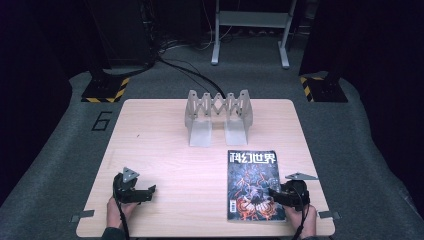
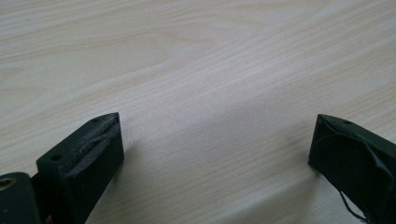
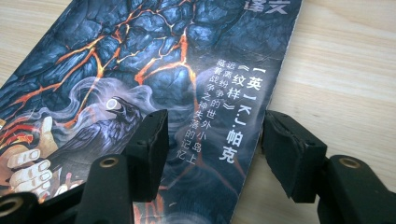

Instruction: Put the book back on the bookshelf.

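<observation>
Magazine (image 1: 252, 185) flat on the wooden table (image 1: 170, 160), in front of the grey folding rack (image 1: 218, 116), right gripper (image 3: 212, 144) jaws part-spread astride the magazine's right edge, not pinching it, left gripper (image 2: 215, 140) well left of the magazine, jaws spread wide over bare wood.

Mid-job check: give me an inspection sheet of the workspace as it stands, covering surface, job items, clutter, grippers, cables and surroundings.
Surface: light wooden table, flat, bare around the items.
Job's things: magazine lying flat, cover up, near the front right edge.
Clutter: grey folding rack standing at the back centre, empty.
Grippers: left gripper open over bare wood; right gripper open, straddling the magazine's right edge, one jaw over the cover, one over the table.
Cables: black cables on the floor behind the table.
Surroundings: grey floor, metal frame, hazard-striped stand bases.
</observation>
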Demonstrator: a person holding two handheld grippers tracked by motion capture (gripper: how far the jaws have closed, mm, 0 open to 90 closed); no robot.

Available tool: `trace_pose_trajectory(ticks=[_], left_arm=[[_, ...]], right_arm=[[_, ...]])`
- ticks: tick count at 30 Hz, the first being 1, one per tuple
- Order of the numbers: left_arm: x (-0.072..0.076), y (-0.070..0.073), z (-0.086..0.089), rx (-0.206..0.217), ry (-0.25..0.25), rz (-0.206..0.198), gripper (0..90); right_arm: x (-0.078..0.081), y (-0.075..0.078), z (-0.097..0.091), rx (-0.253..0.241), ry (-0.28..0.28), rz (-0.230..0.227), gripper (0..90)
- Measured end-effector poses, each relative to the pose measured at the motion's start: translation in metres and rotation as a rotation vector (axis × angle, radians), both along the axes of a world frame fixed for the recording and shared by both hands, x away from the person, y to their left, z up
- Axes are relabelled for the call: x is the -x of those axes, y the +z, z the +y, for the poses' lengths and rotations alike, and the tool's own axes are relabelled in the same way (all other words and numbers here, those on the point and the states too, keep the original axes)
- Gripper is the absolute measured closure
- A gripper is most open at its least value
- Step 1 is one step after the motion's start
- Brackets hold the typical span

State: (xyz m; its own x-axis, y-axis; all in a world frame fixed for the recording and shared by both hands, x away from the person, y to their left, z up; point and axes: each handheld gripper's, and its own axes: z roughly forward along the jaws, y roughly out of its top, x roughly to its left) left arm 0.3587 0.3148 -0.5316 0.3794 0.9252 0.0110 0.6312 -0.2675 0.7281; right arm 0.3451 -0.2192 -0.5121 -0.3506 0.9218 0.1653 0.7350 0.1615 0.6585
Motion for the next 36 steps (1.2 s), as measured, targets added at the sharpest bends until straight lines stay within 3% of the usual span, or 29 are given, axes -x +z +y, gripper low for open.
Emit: trace_pose_trajectory(ticks=[7, 18, 24, 25, 36], left_arm=[[0.000, 0.000, 0.000, 0.000, 0.000, 0.001, 2.9], [0.001, 0.000, -0.001, -0.002, 0.007, -0.001, 3.0], [0.004, 0.000, -0.008, 0.003, 0.068, -0.002, 3.0], [0.004, 0.001, -0.008, 0.002, 0.070, 0.010, 3.0], [0.004, -0.001, -0.012, 0.007, 0.104, -0.005, 2.9]], right_arm=[[-0.001, 0.000, 0.019, -0.005, 0.002, -0.001, 42.4], [-0.006, -0.002, 0.051, 0.000, 0.057, -0.017, 42.7], [-0.006, -0.001, 0.067, -0.003, 0.049, -0.009, 42.9], [-0.006, -0.001, 0.070, -0.003, 0.047, -0.007, 43.0], [-0.007, -0.001, 0.092, -0.007, 0.045, 0.000, 44.0]])
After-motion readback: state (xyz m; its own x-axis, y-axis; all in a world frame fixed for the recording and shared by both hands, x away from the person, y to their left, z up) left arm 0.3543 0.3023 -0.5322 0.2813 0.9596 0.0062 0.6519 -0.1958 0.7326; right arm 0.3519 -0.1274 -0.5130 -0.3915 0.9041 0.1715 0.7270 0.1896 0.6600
